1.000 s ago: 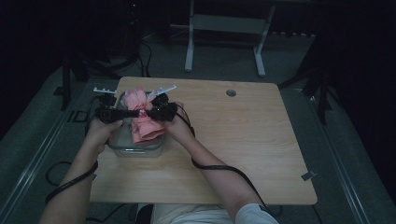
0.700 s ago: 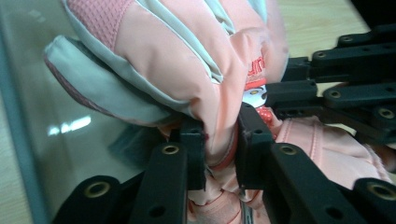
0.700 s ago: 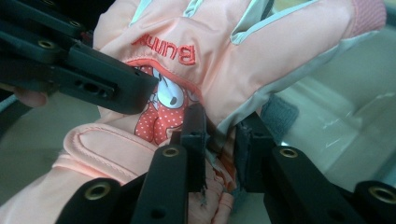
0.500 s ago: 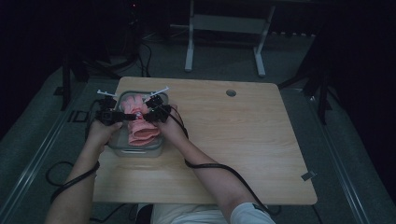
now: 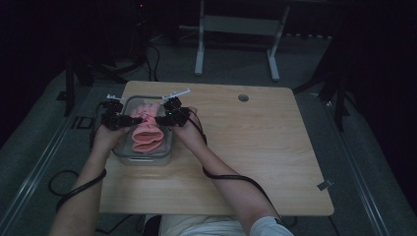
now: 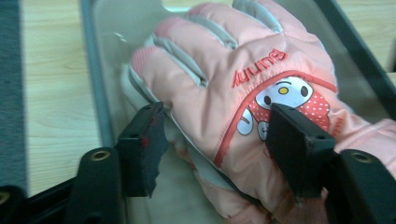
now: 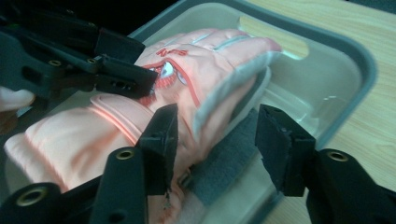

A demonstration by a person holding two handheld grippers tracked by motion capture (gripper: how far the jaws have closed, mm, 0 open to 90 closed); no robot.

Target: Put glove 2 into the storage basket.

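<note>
Right at the near edge of the worktop [image 5: 255, 162], the person's two forearms reach forward toward a clear plastic tray [image 5: 118, 153] that sits at its left side. Each hand carries a tool, and the two point inward at one another across the tray.

In the tray lies a pink padded glove [image 5: 145, 129], back upward, cuff toward the person and fingers pointing away. On its back are a red-outlined cartoon face and a short red word.

The left tool [image 5: 132, 119] stands with its jaws spread; they have just been opening. In the left gripper view [image 6: 217, 140] the glove lies between them: one pad sits just beside the glove's outer edge, the other rests against the cartoon patch, and neither squeezes the padding.

The right tool [image 5: 158, 119] is spread as well, its jaws having just been opening. In the right gripper view [image 7: 212, 147] they straddle the glove's grey-trimmed side, one pad touching the pink fabric, the other standing clear above the tray wall [image 7: 355, 65]. The left tool's pad shows beyond, lying on the glove's back.

Beyond the tools, the glove's fingertips end near the tray's far wall. Farther off the worktop is bare wood with a round cable hole [image 5: 243, 98], and past it a white metal stand [image 5: 236, 29] rises from the dark floor.
</note>
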